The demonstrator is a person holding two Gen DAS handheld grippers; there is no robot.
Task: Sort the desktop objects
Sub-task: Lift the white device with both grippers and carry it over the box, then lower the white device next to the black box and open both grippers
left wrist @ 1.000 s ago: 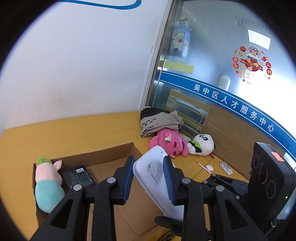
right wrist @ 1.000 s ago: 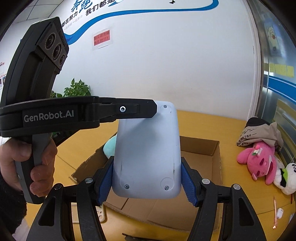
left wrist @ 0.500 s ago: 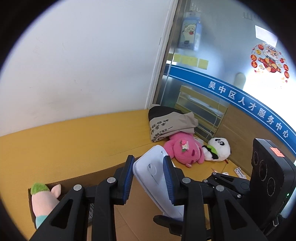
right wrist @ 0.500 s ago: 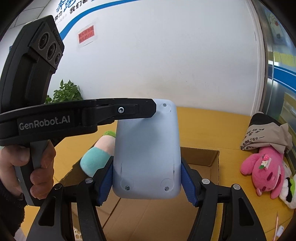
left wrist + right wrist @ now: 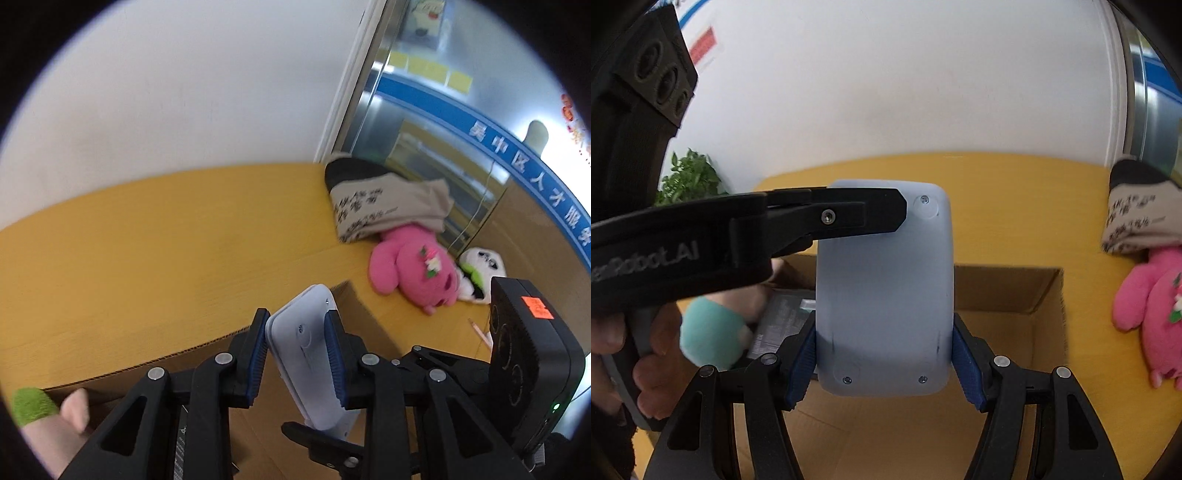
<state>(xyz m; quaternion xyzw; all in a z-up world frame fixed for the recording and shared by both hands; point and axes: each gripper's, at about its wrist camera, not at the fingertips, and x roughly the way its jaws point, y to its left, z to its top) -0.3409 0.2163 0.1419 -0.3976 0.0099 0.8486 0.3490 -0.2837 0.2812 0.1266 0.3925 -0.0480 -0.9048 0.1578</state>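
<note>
A flat white device (image 5: 306, 354) with rounded corners is held between both grippers above an open cardboard box (image 5: 1008, 288). My left gripper (image 5: 295, 315) is shut on its thin sides near the upper end. Its black finger crosses the top of the device in the right wrist view. My right gripper (image 5: 884, 332) is shut across the full width of the device (image 5: 882, 295) at its lower end. In the box lie a teal and pink plush (image 5: 713, 336) and a flat black pack (image 5: 783, 317).
On the yellow table (image 5: 147, 258) beyond the box lie a pink plush (image 5: 413, 273), a panda plush (image 5: 480, 266) and a folded printed garment (image 5: 380, 203). A pencil (image 5: 480, 332) lies near the glass partition. A green plant (image 5: 690, 181) stands far left. A white wall is behind.
Both grippers have carried the white device forward and down over the box. The box and the table look closer and the view tilts lower. Both grips are unchanged.
</note>
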